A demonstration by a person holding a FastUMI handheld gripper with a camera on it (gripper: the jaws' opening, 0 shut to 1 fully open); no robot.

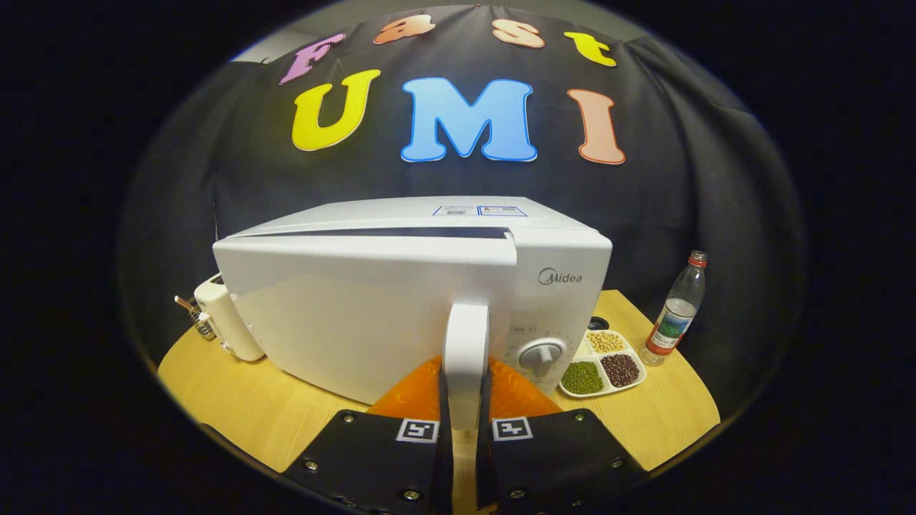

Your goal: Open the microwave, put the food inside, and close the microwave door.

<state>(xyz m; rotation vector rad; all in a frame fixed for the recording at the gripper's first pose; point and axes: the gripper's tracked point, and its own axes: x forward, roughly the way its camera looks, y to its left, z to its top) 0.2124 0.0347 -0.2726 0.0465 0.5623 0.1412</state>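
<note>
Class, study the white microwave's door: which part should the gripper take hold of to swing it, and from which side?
The upright white bar handle at the door's free edge, beside the dial. Come from the front, one finger on each side: it is narrow and stands proud. The gripper already straddles it.
</note>
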